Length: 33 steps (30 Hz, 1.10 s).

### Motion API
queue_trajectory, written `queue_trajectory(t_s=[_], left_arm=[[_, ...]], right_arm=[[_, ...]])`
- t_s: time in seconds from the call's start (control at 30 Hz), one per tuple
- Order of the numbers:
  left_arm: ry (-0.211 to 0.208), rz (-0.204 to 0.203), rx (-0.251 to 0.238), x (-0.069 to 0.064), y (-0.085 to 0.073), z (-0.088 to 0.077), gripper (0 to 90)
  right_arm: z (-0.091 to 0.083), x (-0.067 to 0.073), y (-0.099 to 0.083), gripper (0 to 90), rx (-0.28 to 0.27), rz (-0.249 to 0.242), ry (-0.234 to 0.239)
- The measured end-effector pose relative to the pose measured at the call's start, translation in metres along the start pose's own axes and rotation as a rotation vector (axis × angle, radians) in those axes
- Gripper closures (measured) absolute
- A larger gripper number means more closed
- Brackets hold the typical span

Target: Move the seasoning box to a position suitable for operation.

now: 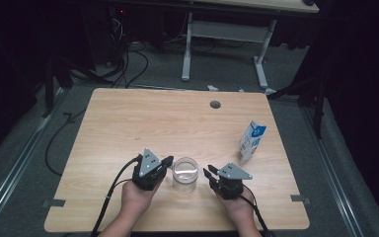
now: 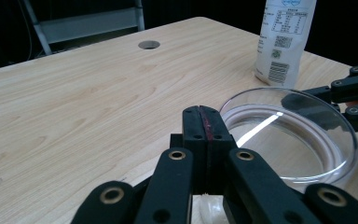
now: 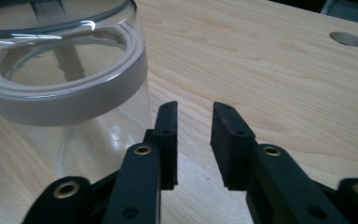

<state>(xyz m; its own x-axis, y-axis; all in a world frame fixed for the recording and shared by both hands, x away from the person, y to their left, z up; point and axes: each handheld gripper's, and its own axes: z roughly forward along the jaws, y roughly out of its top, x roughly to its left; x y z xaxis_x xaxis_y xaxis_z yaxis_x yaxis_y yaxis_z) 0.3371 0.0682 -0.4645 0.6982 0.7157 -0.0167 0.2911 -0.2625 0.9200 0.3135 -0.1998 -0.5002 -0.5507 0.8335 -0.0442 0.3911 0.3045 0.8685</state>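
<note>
With my left gripper (image 2: 204,122) pressed together just left of the glass jar (image 1: 185,175) and my right gripper (image 3: 193,140) slightly apart, empty, beside it, I should steady the jar before lifting.

The left black two-jaw gripper (image 1: 167,161) and the right black two-jaw gripper (image 1: 207,173) each carry a grey three-cornered plate on top, dotted with small screws. Behind each gripper a black cable trails back past a bare forearm. The flat black jaw links show brass-ringed pivot holes; a reddish seam marks the left pads.
</note>
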Motion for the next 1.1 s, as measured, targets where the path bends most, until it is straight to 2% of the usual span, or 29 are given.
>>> queue_trajectory(t_s=[0.2,0.57,0.73,1.1], left_arm=[[-0.001,-0.003,-0.002,0.0003,-0.0008,-0.0025,90.0],[-0.010,-0.001,-0.012,-0.0023,-0.0035,-0.0014,90.0],[-0.001,0.000,-0.016,-0.0032,-0.0028,-0.0027,90.0],[0.002,0.000,-0.014,0.0006,-0.0035,-0.0051,90.0]], right_arm=[[-0.0016,0.0023,0.0006,80.5,-0.004,-0.004,0.005],[-0.0042,0.0015,0.0004,81.6,-0.010,-0.008,0.001],[-0.0044,0.0013,0.0000,81.9,-0.011,-0.009,0.002],[-0.0041,0.0014,-0.0005,81.8,-0.011,-0.005,0.009]])
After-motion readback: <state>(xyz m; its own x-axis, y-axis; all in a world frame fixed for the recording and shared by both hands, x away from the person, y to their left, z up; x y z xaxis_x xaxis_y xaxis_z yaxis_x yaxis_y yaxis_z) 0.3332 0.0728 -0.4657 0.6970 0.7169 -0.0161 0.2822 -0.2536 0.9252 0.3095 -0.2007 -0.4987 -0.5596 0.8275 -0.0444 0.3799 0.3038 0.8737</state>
